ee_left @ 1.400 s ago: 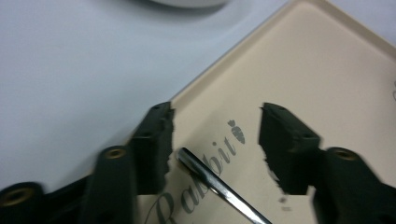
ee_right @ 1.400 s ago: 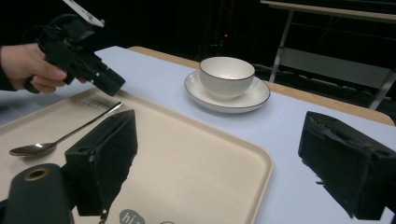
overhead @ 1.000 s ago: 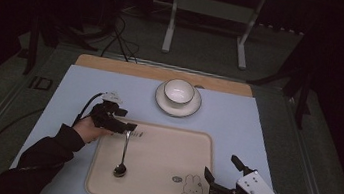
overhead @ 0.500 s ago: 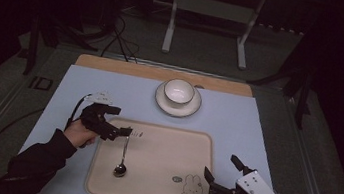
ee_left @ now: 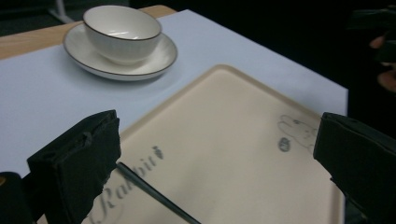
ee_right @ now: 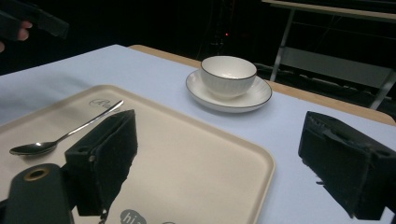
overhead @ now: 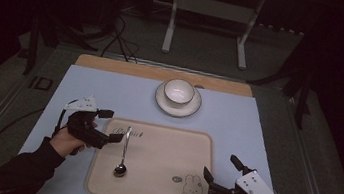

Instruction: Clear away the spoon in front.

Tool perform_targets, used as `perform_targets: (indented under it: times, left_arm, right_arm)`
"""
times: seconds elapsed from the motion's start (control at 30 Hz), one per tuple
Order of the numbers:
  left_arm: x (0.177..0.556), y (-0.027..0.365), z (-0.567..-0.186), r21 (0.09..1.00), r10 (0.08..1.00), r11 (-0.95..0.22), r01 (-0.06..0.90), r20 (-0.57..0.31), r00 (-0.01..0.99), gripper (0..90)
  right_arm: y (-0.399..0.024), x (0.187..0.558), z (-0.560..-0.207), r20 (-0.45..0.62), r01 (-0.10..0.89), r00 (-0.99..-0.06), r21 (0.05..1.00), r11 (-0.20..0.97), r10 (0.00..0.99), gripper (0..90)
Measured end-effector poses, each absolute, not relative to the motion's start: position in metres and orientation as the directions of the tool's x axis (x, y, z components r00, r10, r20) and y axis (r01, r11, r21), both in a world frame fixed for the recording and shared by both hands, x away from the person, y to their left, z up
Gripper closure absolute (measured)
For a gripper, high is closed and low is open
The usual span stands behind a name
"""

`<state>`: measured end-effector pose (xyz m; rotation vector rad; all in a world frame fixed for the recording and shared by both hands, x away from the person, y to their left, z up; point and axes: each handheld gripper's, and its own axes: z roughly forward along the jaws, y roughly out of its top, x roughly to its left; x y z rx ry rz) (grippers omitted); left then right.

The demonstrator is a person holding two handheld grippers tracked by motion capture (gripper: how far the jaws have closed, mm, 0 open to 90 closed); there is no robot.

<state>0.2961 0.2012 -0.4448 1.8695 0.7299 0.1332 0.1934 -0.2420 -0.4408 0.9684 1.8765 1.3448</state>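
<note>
A metal spoon [overhead: 123, 153] lies on the beige tray [overhead: 168, 149], bowl end toward the person. My left gripper [overhead: 110, 126] hovers open at the tray's left edge. In the left gripper view, the spoon's dark handle [ee_left: 154, 196] runs close by the left one of my jaws, with nothing held between them. My right gripper [overhead: 221, 167] stands open and empty over the tray's near right corner. A white bowl [overhead: 179, 91] sits on its saucer [overhead: 177, 109] beyond the tray. In the right gripper view, the spoon [ee_right: 65, 135] lies to the left of that bowl [ee_right: 229, 74].
The tray rests on a pale blue mat [overhead: 256, 133] over a wooden table [overhead: 113, 65]. A rabbit print [overhead: 193, 186] marks the tray's near right. Dark floor, cables and a metal frame [overhead: 211, 11] lie beyond the table's far edge.
My left gripper has drawn back to the left, away from the spoon's handle. The spoon, the bowl and my right gripper have stayed put.
</note>
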Motion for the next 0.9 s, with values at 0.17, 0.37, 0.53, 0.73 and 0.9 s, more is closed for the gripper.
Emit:
perform_targets:
  times: [0.17, 0.37, 0.53, 0.73, 0.9]
  left_arm:
    - [0.285, 0.203, -0.452, 0.872, 0.549, -0.248, 0.421, -0.232, 0.803, 1.1]
    - [0.273, 0.206, -0.458, 0.876, 0.546, -0.257, 0.407, -0.216, 0.81, 1.1]
    - [0.265, 0.213, -0.465, 0.884, 0.557, -0.247, 0.398, -0.207, 0.804, 1.1]
    - [0.257, 0.22, -0.472, 0.894, 0.566, -0.228, 0.386, -0.2, 0.8, 1.1]
    - [0.253, 0.225, -0.479, 0.908, 0.577, -0.191, 0.372, -0.202, 0.791, 1.1]
  right_arm:
    - [-0.242, 0.194, -0.441, -0.071, 0.205, -0.533, 0.956, 0.21, 0.843, 11.6]
    - [-0.242, 0.194, -0.441, -0.076, 0.205, -0.531, 0.955, 0.215, 0.844, 11.6]
    - [-0.242, 0.194, -0.441, -0.076, 0.205, -0.53, 0.955, 0.215, 0.844, 11.6]
    - [-0.243, 0.195, -0.442, -0.074, 0.21, -0.524, 0.954, 0.212, 0.849, 11.6]
    - [-0.243, 0.195, -0.442, -0.084, 0.213, -0.517, 0.951, 0.224, 0.852, 11.6]
